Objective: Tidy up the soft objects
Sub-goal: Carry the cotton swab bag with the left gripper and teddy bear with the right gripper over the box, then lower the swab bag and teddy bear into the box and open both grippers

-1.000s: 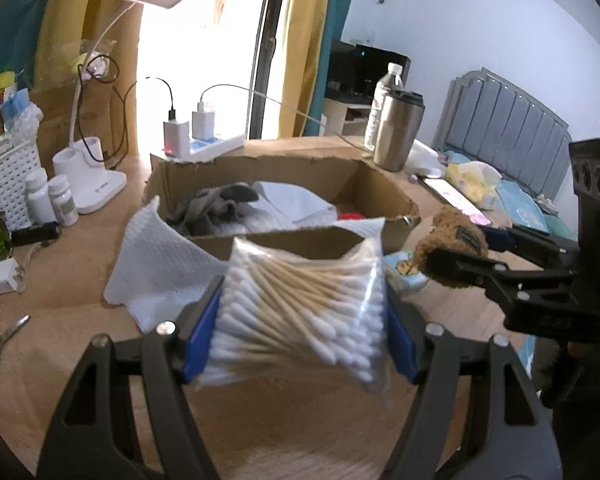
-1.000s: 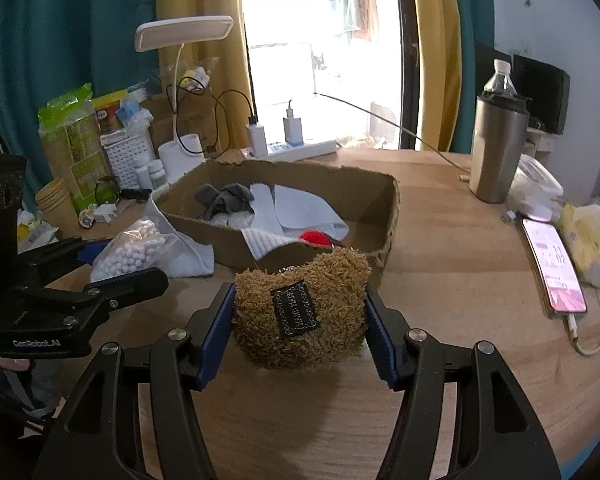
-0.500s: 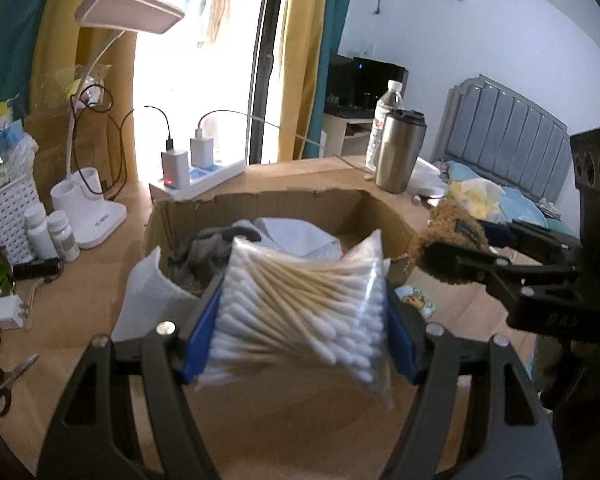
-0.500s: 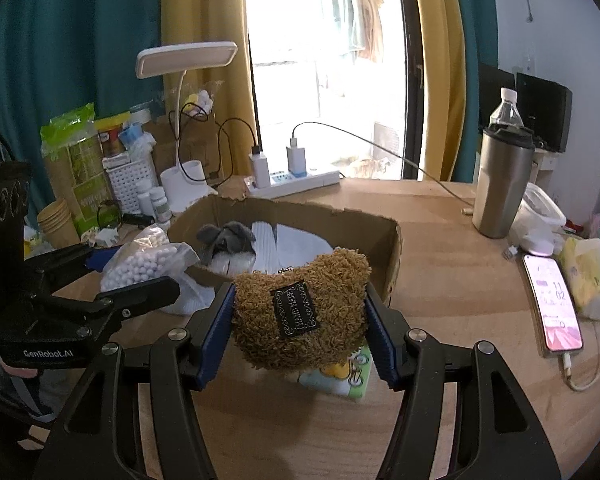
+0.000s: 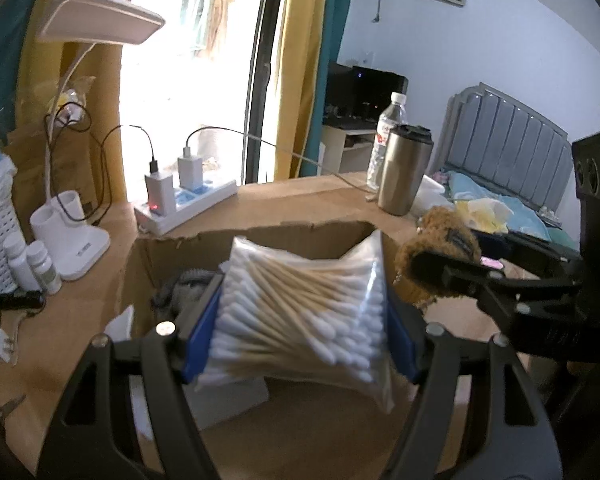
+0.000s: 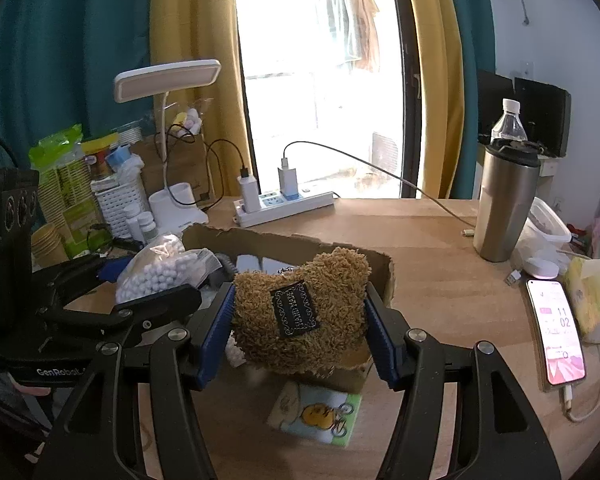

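My left gripper (image 5: 300,324) is shut on a clear bag of cotton swabs (image 5: 300,312), held in the air in front of the cardboard box (image 5: 284,236). The same bag (image 6: 156,272) shows at the left of the right wrist view. My right gripper (image 6: 300,324) is shut on a brown fuzzy pouch (image 6: 300,312) with a black label, raised over the box's near right corner (image 6: 384,272). From the left wrist view the pouch (image 5: 436,256) hangs at the right of the box. Grey cloth (image 5: 180,284) lies inside the box, mostly hidden.
A steel tumbler (image 6: 504,204), a water bottle (image 6: 508,120) and a phone (image 6: 556,336) stand to the right. A power strip (image 6: 284,208) and a white lamp (image 6: 168,80) are behind the box. A small tissue pack (image 6: 320,412) lies near the front. Scissors (image 5: 4,408) lie at the left.
Both grippers have risen and moved forward towards the box with their loads. The box now sits lower and closer in both views, and the tissue pack has come into sight under the pouch.
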A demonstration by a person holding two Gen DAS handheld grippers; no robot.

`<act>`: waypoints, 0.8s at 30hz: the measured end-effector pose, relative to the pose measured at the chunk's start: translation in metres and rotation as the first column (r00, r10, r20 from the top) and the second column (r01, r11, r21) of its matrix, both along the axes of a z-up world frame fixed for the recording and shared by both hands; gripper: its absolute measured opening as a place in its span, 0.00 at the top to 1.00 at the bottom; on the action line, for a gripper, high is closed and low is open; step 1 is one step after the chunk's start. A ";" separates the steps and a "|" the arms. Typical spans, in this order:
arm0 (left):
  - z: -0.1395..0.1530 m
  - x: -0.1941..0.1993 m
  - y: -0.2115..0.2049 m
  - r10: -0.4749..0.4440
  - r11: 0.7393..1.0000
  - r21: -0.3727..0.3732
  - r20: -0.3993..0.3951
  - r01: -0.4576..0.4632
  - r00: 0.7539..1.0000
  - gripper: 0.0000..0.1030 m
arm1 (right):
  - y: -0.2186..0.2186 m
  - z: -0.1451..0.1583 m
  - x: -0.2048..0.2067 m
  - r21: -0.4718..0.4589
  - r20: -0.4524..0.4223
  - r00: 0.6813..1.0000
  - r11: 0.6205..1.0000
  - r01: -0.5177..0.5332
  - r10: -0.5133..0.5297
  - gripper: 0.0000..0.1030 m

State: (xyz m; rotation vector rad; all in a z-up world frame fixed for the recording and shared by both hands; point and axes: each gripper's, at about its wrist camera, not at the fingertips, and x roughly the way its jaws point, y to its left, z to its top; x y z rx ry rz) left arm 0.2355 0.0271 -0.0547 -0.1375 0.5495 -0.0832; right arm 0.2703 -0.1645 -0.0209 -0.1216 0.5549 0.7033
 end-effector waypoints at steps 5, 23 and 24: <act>-0.006 0.018 0.000 0.002 1.000 0.000 -0.012 -0.002 1.000 0.30 | 0.000 -0.003 0.016 0.004 -0.004 1.000 1.000 0.012 -0.012 0.38; -0.042 0.058 -0.002 -0.010 1.000 -0.020 -0.144 0.008 0.990 0.28 | 0.009 -0.029 0.059 -0.008 -0.070 0.997 1.000 0.029 -0.030 0.38; -0.044 0.060 -0.002 -0.013 1.000 -0.022 -0.157 0.009 0.988 0.28 | 0.008 -0.030 0.061 -0.007 -0.073 0.997 0.999 0.031 -0.032 0.38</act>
